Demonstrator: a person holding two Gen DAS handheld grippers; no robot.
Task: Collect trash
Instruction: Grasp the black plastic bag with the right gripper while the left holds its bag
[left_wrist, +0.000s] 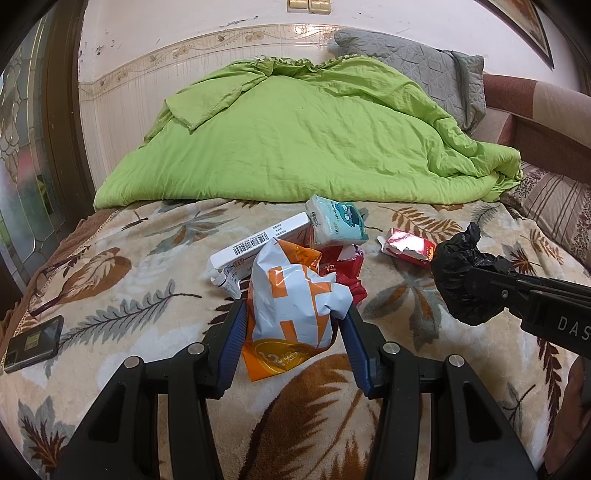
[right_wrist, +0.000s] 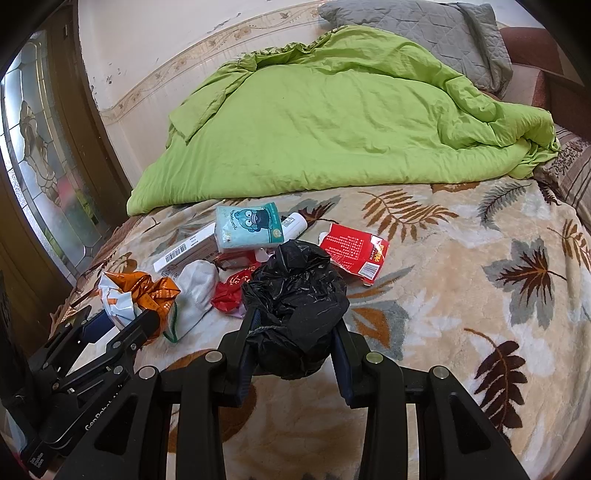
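My left gripper (left_wrist: 291, 317) is shut on a crumpled orange and white wrapper (left_wrist: 295, 295), held just above the leaf-patterned blanket; it also shows in the right wrist view (right_wrist: 136, 295). My right gripper (right_wrist: 293, 332) is shut on a bunched black plastic bag (right_wrist: 295, 295), seen at the right in the left wrist view (left_wrist: 465, 280). Loose trash lies beyond: a red snack packet (right_wrist: 354, 251), a white barcoded box (left_wrist: 258, 240), a blue tissue pack (right_wrist: 247, 225), a red wrapper (right_wrist: 231, 291), a white sock (right_wrist: 195, 291) and a white bottle (right_wrist: 295, 223).
A rumpled green quilt (left_wrist: 303, 136) covers the far half of the bed, with a grey pillow (left_wrist: 417, 62) behind it. A black phone (left_wrist: 33, 343) and glasses (left_wrist: 48, 284) lie at the bed's left edge. A glass-panelled door (right_wrist: 40, 155) stands left.
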